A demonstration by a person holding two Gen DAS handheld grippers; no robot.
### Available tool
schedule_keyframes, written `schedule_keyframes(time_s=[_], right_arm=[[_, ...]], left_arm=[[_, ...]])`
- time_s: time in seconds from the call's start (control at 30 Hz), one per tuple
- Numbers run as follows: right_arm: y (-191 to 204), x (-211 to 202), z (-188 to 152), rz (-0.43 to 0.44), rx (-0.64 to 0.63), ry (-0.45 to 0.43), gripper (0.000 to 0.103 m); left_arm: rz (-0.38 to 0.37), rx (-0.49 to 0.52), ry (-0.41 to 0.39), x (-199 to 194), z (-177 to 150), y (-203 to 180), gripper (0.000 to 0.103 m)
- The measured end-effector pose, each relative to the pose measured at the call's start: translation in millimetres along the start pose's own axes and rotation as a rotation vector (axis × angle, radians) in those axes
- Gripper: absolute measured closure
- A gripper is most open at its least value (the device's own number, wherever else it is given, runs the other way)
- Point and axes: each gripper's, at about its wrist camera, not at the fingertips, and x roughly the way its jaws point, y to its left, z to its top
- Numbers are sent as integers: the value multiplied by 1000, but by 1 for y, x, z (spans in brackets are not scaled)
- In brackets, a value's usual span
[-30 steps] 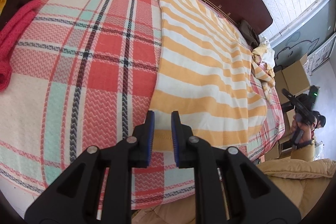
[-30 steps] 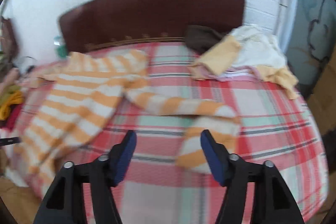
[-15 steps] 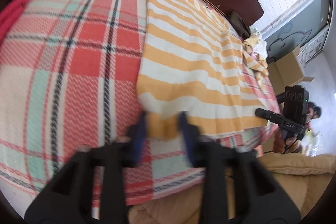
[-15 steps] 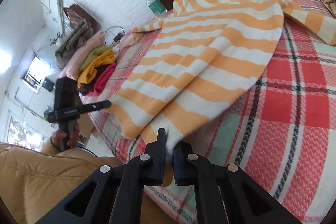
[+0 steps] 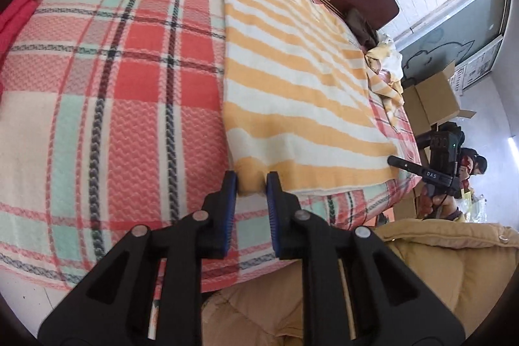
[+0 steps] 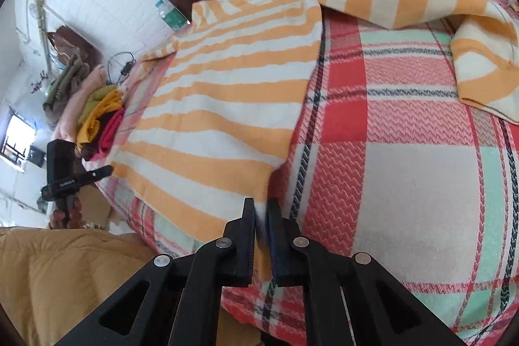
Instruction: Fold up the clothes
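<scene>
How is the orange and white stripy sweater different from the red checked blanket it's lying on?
The orange-and-white striped sweater has plain bands running across it; the red, mint and cream checked blanket has crossing squares with dark lines. The sweater is smaller, and the blanket reaches well past it on both sides. The sweater lies on top, the blanket underneath. Both are soft cloth, spread fairly flat.

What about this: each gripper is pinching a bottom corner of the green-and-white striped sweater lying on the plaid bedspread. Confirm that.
Wrong on one point: the sweater is orange-and-white striped, not green-and-white, as both wrist views show. The rest holds: the left gripper and the right gripper each pinch a bottom corner of it on the plaid bedspread.
</scene>
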Motion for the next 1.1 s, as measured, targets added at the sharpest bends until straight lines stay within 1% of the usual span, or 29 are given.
schedule_keyframes(time_s=[0.03,0.07,0.1,0.13,0.17,0.23,0.3,0.37,0.43,0.5,0.57,0.63,0.7,0.77,0.8,0.83,0.87,0.9,1.0,1.1], right_arm=[[-2,-3,1,-2,7,-8,79],[-5,-9,4,-9,13,-30,70],[-9,-18,8,-19,27,-75,56],[-13,-29,12,-29,46,-130,51],[-20,-39,17,-31,74,-188,51],[-36,-52,30,-29,138,-280,48],[-58,-57,42,-40,240,-356,42],[-83,-58,50,-8,367,-422,41],[-103,-59,55,1,458,-482,41],[-117,-60,56,1,529,-537,41],[-129,-58,56,30,593,-574,40],[-142,-52,58,61,657,-590,39],[-153,-43,61,89,709,-601,39],[-159,-42,68,80,708,-650,41],[-161,-43,72,70,695,-675,45],[-162,-45,77,59,680,-695,60],[-164,-45,83,49,670,-700,72],[-166,-45,89,35,662,-692,90],[-154,-57,109,-14,595,-709,95],[-123,-72,133,-105,460,-736,95]], left_arm=[[1,9,-17,-1,5,-3,80],[2,19,-33,-2,10,-6,73],[3,28,-50,-2,15,-10,68],[3,37,-66,-3,20,-13,52],[4,46,-83,-4,25,-16,36],[6,65,-116,-5,35,-23,24],[8,83,-149,-7,45,-29,23],[9,102,-183,-8,55,-35,23],[8,116,-207,-7,66,-42,23],[-9,111,-190,8,76,-49,23],[-35,122,-157,26,85,-59,23],[-52,136,-125,43,94,-70,23],[-85,152,-99,59,102,-82,23],[-108,169,-77,72,110,-93,22],[-119,178,-65,78,114,-98,23],[-127,185,-55,84,117,-103,23],[-133,188,-45,89,120,-105,23],[-142,191,-34,94,123,-108,23],[-163,175,-18,102,127,-110,23],[-177,158,-7,109,132,-109,23]])
